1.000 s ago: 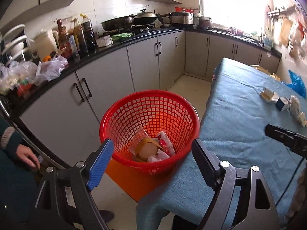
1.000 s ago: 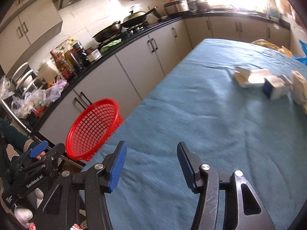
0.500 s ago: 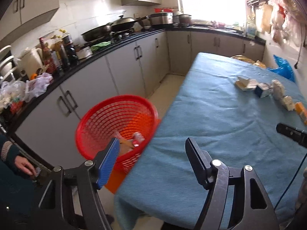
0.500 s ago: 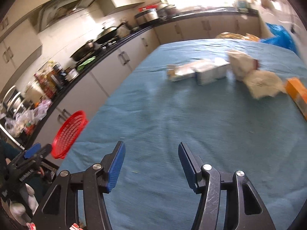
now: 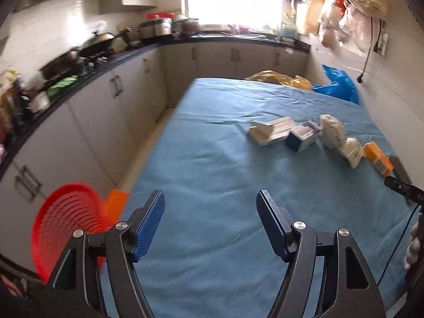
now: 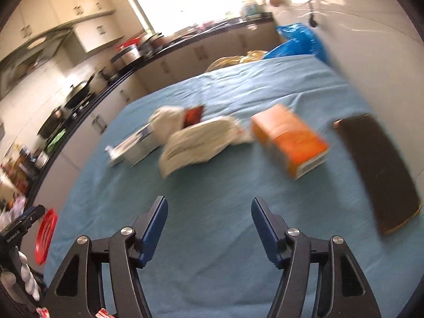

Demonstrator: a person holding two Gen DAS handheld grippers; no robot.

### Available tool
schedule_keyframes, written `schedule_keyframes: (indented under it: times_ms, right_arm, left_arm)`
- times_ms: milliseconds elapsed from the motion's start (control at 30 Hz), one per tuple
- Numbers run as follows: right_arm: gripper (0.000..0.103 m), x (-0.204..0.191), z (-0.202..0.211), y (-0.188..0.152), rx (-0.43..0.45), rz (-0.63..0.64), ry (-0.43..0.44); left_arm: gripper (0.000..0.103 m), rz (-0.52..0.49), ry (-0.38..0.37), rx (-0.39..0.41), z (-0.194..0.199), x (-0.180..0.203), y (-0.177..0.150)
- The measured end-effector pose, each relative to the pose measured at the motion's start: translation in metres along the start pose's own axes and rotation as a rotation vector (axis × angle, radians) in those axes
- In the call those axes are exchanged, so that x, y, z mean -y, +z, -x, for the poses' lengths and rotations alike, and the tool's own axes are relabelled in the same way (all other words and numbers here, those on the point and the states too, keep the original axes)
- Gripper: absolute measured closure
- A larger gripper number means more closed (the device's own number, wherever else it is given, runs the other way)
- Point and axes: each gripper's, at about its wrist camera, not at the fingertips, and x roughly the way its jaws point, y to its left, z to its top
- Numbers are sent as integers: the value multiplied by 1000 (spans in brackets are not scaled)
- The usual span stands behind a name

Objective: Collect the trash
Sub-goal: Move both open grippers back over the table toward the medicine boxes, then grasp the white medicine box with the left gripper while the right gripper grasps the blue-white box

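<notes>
Left gripper (image 5: 210, 209): jaws spread wide, nothing held.
Right gripper (image 6: 209, 209): jaws spread wide, nothing held.
Orange cardboard box (image 6: 290, 140): seen right of centre, on blue cloth-covered table (image 6: 212, 180).
Red mesh plastic basket (image 5: 66, 225): seen lower left.

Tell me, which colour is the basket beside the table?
Red. The basket shows best in the left wrist view.

On the blue table (image 5: 212, 175) are counted: three boxes (image 5: 273, 130) (image 5: 303, 137) (image 5: 377, 158), two crumpled wrappers (image 5: 332, 130) (image 5: 351, 151), one dark flat slab (image 6: 376, 169). Beside it: one red basket (image 5: 66, 222). Two bags (image 5: 281, 78) (image 5: 338, 84) are counted beyond.
</notes>
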Motion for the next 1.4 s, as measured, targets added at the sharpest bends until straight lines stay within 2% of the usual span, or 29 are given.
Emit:
schedule_keyframes:
  times_ms: [67,333,500,600,733,833,933,1000,1067,1133,1200,1300,1367,1400]
  right_arm:
    - [33,5,-4,12,-1,-25,8]
    - [32,-24,-45,38,-18,-48,106]
    - [32,-37,-63,39,16,-14,126]
    - [32,-35,-68,34,22,8,119]
    - [32,-26,-71,35,36,9,104]
    - [32,-21,-70,35,43,8,105]
    - [32,-21,-71,33,37,5,112]
    - [32,-23,-73,31,27,9,115]
    - [32,-24,-74,29,18,14,118]
    - [32,-25,-75,27,10,12,124]
    - [32,-25,-74,26,9,10,133]
    - [32,-27,-73,25,10,10,135]
    - [32,-28,-71,25,20,14,129]
    - [32,-28,-70,24,26,17,125]
  left_arm:
    - [32,2,-46,-12,-16,11,14]
    - [29,24,-96,-49,-82,35,72]
    - [27,-65,-69,-89,-132,55,109]
    - [27,-85,-87,-139,-166,62,128]
    - [27,-59,-127,-222,-206,65,137]
    - [27,-90,-159,-286,-224,77,127]
    - [27,-109,-228,-295,-216,88,115]
    - [34,-135,-240,-288,-204,96,103]
    - [46,-167,-297,-310,-187,105,85]
    - [50,-228,-300,-313,-168,115,65]
    - [50,-271,-319,-313,-147,121,46]
    - [50,-246,-327,-304,-128,120,35]
    - [48,-213,-288,-265,-124,116,38]
    - [45,-213,-242,-228,-123,115,40]
